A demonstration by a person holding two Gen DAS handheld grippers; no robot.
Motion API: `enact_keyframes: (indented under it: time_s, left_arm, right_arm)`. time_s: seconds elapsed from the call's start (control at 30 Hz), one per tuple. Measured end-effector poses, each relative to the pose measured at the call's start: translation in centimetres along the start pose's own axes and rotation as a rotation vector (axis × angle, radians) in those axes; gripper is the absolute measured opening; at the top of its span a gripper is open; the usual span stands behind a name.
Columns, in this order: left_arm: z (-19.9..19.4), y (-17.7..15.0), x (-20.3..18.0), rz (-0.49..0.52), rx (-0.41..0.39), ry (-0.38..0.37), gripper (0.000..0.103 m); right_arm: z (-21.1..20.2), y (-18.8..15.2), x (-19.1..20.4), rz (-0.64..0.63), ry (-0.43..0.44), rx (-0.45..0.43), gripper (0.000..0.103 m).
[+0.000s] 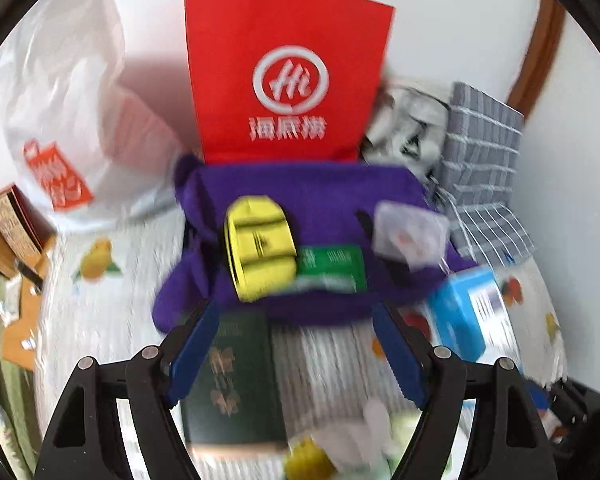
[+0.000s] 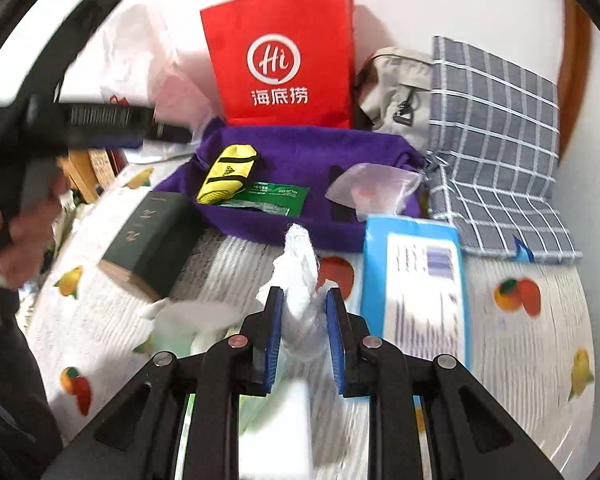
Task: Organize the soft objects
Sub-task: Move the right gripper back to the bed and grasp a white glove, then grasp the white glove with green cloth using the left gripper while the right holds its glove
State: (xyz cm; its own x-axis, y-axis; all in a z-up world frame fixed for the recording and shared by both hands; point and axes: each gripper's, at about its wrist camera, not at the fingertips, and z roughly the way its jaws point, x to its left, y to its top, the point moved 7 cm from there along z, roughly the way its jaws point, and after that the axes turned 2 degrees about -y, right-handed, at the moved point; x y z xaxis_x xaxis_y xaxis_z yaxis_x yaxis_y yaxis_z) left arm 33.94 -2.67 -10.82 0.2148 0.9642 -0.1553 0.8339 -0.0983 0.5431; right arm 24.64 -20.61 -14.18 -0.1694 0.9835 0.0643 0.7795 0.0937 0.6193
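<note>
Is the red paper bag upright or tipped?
Upright. The red paper bag stands against the wall behind the purple cloth, handles pointing up.

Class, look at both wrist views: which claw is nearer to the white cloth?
Right. The right claw grips the white cloth between its pads. The left claw is open and empty, held over the dark green book, apart from the cloth.

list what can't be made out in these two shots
- Left wrist view: print on the green packet is smeared by motion blur.
- Right wrist view: lower end of the white cloth is hidden behind the right gripper.
- Right wrist view: text on the blue box is too blurred to read.
</note>
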Motion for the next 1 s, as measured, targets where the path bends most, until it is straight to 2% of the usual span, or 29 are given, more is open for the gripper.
enact_keyframes:
  time_s: [0.07, 0.13, 0.33, 0.47, 0.57, 0.63, 0.73, 0.8, 0.87, 1.0]
  left_arm:
    - [-0.6, -1.9, -0.6, -0.015, 0.011, -0.054, 0.078]
    - [-1.1, -3.9, -1.3, -0.009, 0.028, -0.074, 0.078]
    - [-0.8, -8.8, -2.8, -0.012, 0.075, -0.085, 0.078]
    - [0.2, -11.0, -3.3, -0.015, 0.095, -0.081, 0.076]
    - [1.4, -12.1, -3.4, -0.025, 0.124, -0.073, 0.068]
    - [2.4, -12.6, -3.5, -0.040, 0.138, -0.078, 0.068]
    - [3.8, -12.9, -3.8, -0.097, 0.158, -0.143, 0.055]
    - [4.6, -12.9, -4.1, -0.115, 0.162, -0.163, 0.033]
    - [4.8, -12.8, -4.1, -0.124, 0.152, -0.148, 0.020]
    - [2.9, -12.2, -4.0, -0.100, 0.090, -0.124, 0.014]
  right_arm:
    - [-1.6, -1.1, -0.1, 0.018, 0.006, -0.018, 0.022]
    - [-2.5, -1.9, -0.3, 0.026, 0.005, -0.029, 0.022]
    - [-4.1, -5.6, -1.3, 0.071, -0.007, -0.029, 0.022]
    - [-4.6, -8.7, -2.1, 0.100, -0.011, 0.006, 0.022]
    - [-5.2, -10.3, -2.7, 0.108, -0.034, 0.010, 0.022]
    - [-5.3, -11.3, -3.3, 0.128, -0.047, 0.012, 0.022]
    - [-5.1, -12.6, -4.1, 0.159, -0.047, 0.022, 0.022]
    - [-4.9, -13.4, -4.4, 0.172, -0.049, 0.030, 0.022]
    - [-4.8, -13.9, -4.6, 0.175, -0.054, 0.037, 0.022]
    - [-5.2, -14.3, -5.1, 0.185, -0.060, 0.031, 0.022]
